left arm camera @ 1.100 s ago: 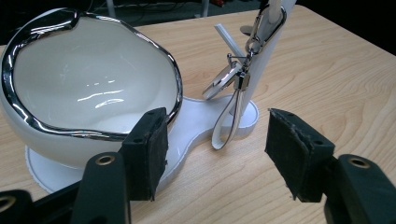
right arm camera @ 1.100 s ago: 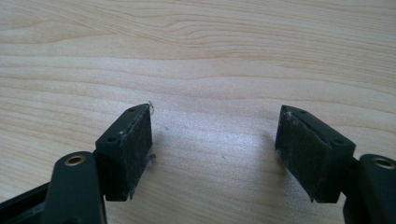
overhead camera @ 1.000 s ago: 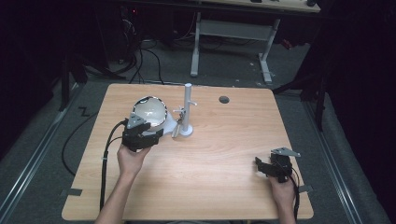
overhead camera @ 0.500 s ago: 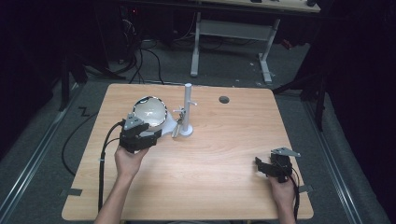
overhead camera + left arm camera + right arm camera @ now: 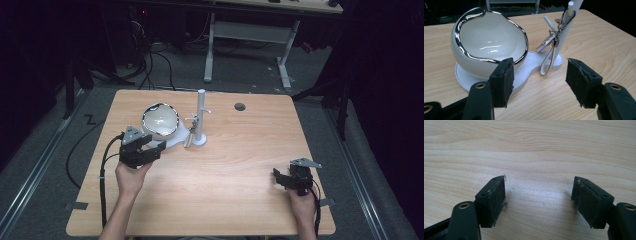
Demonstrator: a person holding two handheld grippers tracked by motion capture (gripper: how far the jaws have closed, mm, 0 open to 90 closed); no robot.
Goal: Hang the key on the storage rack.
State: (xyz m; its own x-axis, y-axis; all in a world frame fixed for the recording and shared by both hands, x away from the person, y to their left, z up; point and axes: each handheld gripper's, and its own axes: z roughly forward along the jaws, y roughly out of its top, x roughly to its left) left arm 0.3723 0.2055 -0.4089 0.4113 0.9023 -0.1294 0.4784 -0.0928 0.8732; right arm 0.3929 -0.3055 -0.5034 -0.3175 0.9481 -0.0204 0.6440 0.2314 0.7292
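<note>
White-and-chrome bowl on its white base, centre-left of frame, with the eyelash curler on the stand post just right of it. Left gripper has backed slightly off the bowl; likely lining up a grasp. Jaws part-open, empty, touching nothing. Right gripper, lower right: jaws open over bare worktop.

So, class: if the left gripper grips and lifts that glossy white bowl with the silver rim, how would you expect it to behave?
The bowl looks stiff and glazed, so it is probably slippery against the fingers. It is likely ceramic, so fairly heavy and breakable if dropped. Its rounded body sits tilted on a white base, so a push might rock or tip it.
</note>
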